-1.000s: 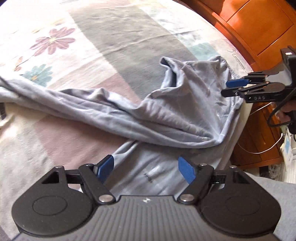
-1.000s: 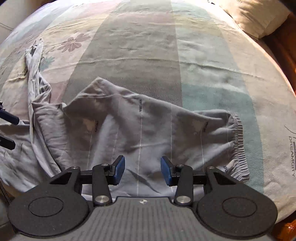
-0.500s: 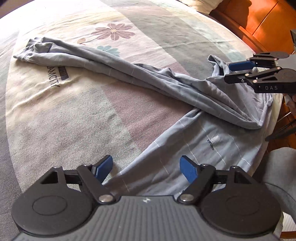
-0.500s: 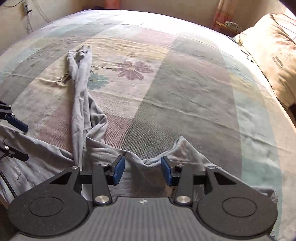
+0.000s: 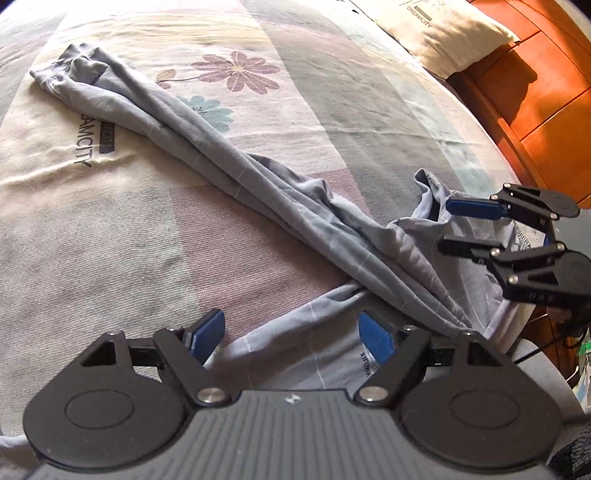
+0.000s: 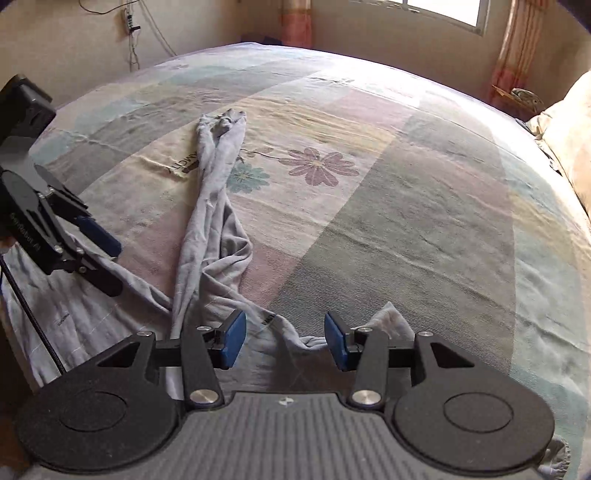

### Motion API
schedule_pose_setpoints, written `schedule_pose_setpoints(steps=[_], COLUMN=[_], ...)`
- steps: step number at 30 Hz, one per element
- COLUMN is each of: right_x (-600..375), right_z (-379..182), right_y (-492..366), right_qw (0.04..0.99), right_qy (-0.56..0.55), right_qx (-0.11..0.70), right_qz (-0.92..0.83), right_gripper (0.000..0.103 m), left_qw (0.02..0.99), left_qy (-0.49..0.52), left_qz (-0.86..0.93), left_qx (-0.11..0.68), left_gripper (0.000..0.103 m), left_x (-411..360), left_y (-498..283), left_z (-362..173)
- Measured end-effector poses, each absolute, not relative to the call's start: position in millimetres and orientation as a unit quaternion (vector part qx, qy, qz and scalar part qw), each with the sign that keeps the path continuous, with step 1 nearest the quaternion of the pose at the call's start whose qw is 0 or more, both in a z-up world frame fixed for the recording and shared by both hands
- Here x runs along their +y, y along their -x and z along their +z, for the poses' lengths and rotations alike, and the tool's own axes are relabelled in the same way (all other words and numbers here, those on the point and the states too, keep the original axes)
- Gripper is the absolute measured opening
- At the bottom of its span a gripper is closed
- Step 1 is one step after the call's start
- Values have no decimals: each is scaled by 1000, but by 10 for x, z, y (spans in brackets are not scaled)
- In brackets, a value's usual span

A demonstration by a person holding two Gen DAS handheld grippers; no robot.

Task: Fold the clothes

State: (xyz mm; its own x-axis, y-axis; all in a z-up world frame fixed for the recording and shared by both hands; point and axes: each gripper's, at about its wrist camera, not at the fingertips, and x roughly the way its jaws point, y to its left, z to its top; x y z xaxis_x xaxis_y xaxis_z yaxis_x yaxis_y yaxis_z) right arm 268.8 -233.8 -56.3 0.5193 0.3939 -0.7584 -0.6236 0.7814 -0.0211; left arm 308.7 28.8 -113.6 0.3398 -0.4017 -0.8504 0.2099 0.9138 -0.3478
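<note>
Two low wrist views, bed (image 5: 110, 221) shared

grey trousers (image 5: 258, 177): soft creased cloth | bedsheet (image 5: 110, 236): coarse weave | headboard (image 5: 535, 96): glossy wood

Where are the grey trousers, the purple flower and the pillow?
grey trousers (image 5: 258, 177): left wrist view, twisted leg.
purple flower (image 6: 317, 167): right wrist view, its centre.
pillow (image 5: 439, 31): left wrist view, top face.

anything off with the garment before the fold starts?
Yes. One leg of the grey trousers is bunched into a twisted rope running diagonally across the bed, not laid flat. The waist end lies crumpled at the near edge. Both grippers are open, holding nothing.
</note>
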Motion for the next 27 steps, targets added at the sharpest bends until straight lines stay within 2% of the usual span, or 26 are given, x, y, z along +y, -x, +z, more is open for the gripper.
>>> schedule_pose_setpoints(steps=[8, 14, 16, 22, 27], right_x=[-2158, -2289, -2358, -2549, -2625], right_z=[-770, -749, -769, -982, -867], right_y=[-2491, -2067, -1852, -1383, -1217], right_qw=[848, 877, 886, 897, 909], right_qy=[202, 204, 200, 141, 98], right_qx=[344, 306, 310, 342, 319], right_qz=[350, 308, 282, 242, 250], right_gripper=[52, 54, 62, 62, 59], left_qw=[832, 887, 885, 879, 872], left_qy=[41, -55, -40, 5, 43], left_qz=[-195, -155, -153, -147, -142], left_qx=[517, 431, 437, 454, 467], left_gripper=[80, 81, 85, 87, 89], left_x=[60, -233, -282, -432, -555], left_y=[-2978, -2547, -2465, -2218, -2014], left_z=[-1134, -965, -997, -1093, -1172])
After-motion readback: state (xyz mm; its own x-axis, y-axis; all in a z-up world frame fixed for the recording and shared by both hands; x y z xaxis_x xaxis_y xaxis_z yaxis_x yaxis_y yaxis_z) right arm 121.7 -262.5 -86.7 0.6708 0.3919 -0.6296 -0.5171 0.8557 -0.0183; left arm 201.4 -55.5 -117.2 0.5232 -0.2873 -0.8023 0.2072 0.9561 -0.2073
